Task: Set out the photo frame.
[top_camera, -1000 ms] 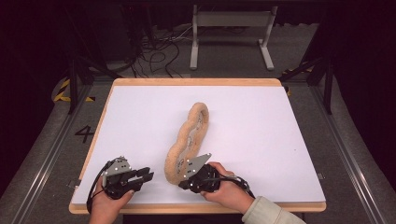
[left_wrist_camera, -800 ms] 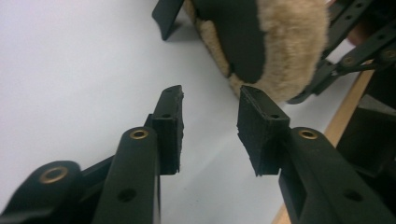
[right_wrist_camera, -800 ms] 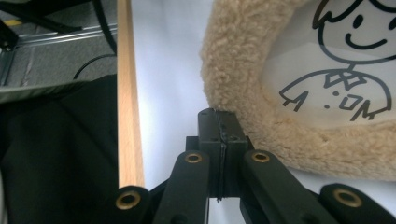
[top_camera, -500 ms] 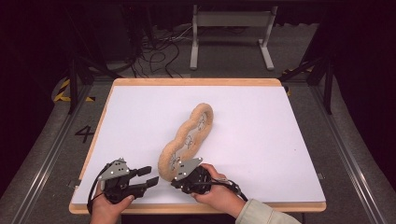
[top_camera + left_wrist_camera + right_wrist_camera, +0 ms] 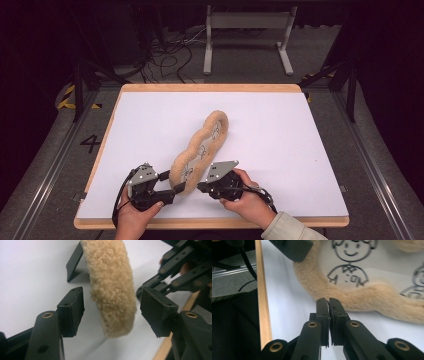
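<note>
Fleecy mat point(image 5: 200, 152) lies on your desk point(image 5: 280, 150); your left tool point(image 5: 170, 182) has just been spreading around its end, your right tool point(image 5: 200, 187) pressed together, empty.

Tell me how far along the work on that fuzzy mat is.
Done: the jaws of the left gripper have just been opening, with the near end of the fuzzy mat between them, untouched. In hand: the right gripper, shut, sits at the mat's rim. Left: probably a fresh grip.
</note>
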